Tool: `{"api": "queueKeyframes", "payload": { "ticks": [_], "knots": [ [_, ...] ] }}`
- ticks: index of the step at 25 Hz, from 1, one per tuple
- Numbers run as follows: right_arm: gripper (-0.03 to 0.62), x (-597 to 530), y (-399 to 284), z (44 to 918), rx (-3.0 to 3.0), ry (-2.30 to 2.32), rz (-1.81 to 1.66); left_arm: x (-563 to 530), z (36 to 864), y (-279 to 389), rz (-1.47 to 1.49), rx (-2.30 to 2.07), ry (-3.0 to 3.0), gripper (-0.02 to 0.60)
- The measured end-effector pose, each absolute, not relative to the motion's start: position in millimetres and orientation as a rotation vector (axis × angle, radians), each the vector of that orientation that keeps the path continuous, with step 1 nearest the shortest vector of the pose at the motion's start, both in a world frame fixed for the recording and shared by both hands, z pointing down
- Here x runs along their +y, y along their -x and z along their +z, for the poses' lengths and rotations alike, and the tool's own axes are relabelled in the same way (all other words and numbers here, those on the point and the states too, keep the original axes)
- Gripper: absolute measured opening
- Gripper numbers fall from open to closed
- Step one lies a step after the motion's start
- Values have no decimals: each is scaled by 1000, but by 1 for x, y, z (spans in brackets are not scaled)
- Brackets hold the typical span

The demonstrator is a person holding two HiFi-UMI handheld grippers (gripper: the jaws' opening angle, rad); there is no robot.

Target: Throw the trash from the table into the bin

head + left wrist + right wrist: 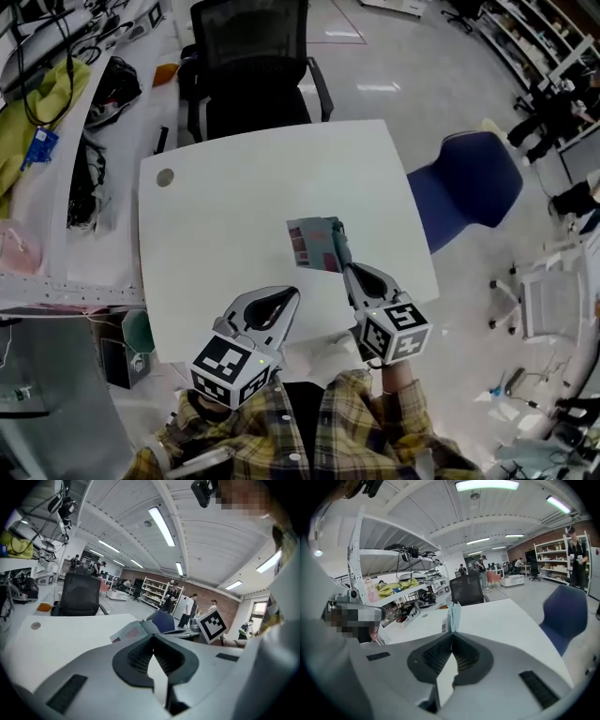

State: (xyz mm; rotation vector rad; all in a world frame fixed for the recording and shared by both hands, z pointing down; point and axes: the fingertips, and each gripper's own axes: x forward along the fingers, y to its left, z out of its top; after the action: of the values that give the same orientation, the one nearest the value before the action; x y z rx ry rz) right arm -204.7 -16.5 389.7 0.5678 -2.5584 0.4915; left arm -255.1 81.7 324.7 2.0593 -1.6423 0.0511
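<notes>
White bench [234, 206] fills the middle of the head view on a glossy grey floor [394, 84], with a black chair [248, 66] at 12 o'clock and a blue chair [469, 183] at 3 o'clock. A small grey disc [165, 177] lies near the bench's 10 o'clock corner. The right tongs [342, 251] pinch a flat packet [314, 244], teal and pink, held above the bench toward its 4 o'clock side; in the right gripper view it stands edge-on from the tips. The left tongs [286, 302], at 6 o'clock, are pressed together with nothing between them.
</notes>
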Motion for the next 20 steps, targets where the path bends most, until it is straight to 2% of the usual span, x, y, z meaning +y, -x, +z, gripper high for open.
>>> {"api": "queueKeyframes", "payload": {
  "ticks": [9,14,20],
  "knots": [
    [-2,-85,-1,350,-2525,-911,518,-6,304,70,123,-1383,-2267,8],
    [-2,-99,-85,356,-2483,-1040,507,-28,311,-3,122,-1264,-2350,8],
    [-2,-117,-215,366,-2410,-1180,552,-50,320,-124,174,-1086,-2404,8]
  ]
}}
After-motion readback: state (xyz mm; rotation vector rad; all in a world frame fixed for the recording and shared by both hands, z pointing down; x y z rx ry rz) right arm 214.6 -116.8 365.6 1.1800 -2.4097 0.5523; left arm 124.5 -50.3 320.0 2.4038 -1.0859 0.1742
